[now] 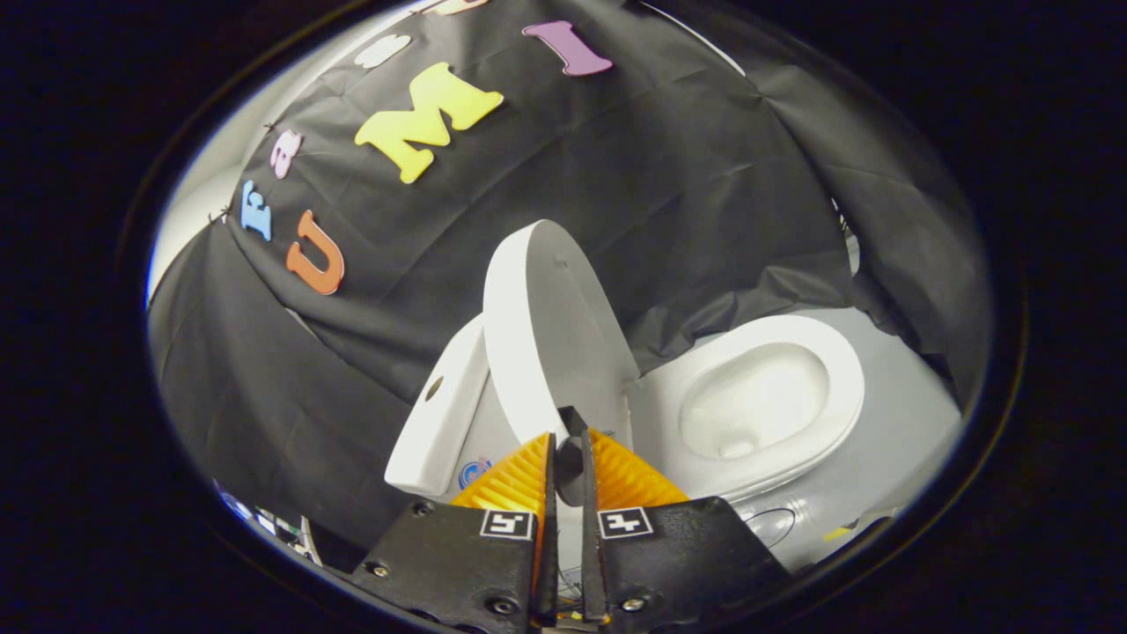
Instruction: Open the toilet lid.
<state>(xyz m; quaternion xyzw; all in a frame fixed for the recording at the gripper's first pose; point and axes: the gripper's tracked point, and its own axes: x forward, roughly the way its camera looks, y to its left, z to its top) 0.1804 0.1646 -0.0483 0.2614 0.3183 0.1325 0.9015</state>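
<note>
The white toilet lid [550,335] stands raised on edge between the tank [438,423] and the uncovered seat and bowl [757,396]. Its near rim runs down into the narrow gap between my fingers. My gripper [568,436] is closed on that rim, one finger on each face of the lid. The strip of lid right between the fingertips is in shadow.
Black cloth walls hang close behind the tank and around the toilet. Grey floor [889,458] lies beyond the bowl, with a thin cable loop [770,526] on it. Small clutter [273,527] sits on the floor beside the tank.
</note>
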